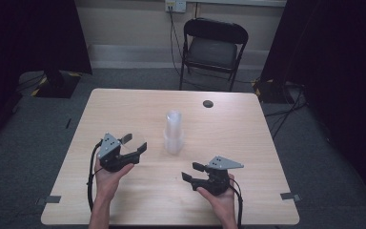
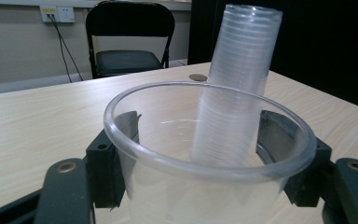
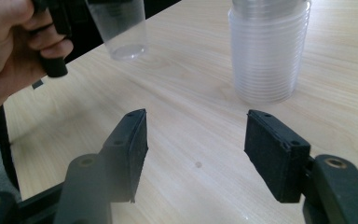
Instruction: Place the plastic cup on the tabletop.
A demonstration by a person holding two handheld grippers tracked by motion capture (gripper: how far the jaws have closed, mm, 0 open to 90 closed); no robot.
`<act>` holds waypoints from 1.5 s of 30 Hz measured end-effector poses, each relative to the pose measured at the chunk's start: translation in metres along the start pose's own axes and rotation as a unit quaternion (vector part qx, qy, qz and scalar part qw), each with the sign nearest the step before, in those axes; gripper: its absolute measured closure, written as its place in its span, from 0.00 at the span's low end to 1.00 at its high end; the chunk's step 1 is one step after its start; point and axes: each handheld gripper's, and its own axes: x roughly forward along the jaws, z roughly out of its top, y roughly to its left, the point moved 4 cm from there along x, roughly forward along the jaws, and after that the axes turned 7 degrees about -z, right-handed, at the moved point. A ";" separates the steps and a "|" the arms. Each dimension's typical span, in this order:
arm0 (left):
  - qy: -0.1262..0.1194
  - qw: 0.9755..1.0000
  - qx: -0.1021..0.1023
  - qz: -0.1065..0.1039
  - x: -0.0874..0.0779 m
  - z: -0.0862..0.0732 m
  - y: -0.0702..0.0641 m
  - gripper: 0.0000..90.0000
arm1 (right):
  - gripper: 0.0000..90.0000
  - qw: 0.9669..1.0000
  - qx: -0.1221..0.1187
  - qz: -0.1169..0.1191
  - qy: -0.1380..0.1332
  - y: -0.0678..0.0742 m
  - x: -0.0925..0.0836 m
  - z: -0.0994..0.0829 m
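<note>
We hold a single clear cup (image 2: 205,163) upright, mouth up, in our left tool (image 1: 134,144), left of centre in the high view. Our right tool (image 1: 189,171) gapes wide with nothing between its jaws, low and right of centre. The cup stack (image 1: 173,132) stands vertical mid-tabletop (image 1: 124,105).

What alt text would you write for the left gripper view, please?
A clear plastic cup sits gripped between the left tool's two black jaws, its open rim toward the camera. Behind it, a tall stack of clear plastic cups stands on the light wooden table, with a black folding chair beyond.
</note>
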 end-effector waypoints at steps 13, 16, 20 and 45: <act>-0.011 1.000 -0.002 0.029 0.017 0.012 0.026 0.33 | 0.42 1.000 0.003 0.000 0.005 -0.001 0.004 -0.009; -0.002 1.000 -0.008 0.028 0.024 0.015 0.032 0.33 | 0.42 1.000 0.000 -0.004 0.008 -0.002 0.004 -0.010; 0.015 1.000 0.011 0.021 0.036 0.016 0.036 0.32 | 0.42 1.000 -0.001 -0.003 0.007 -0.001 0.005 -0.010; 0.049 0.999 -0.013 0.010 0.083 -0.004 0.066 0.31 | 0.41 1.000 0.011 -0.002 0.005 -0.006 0.005 -0.011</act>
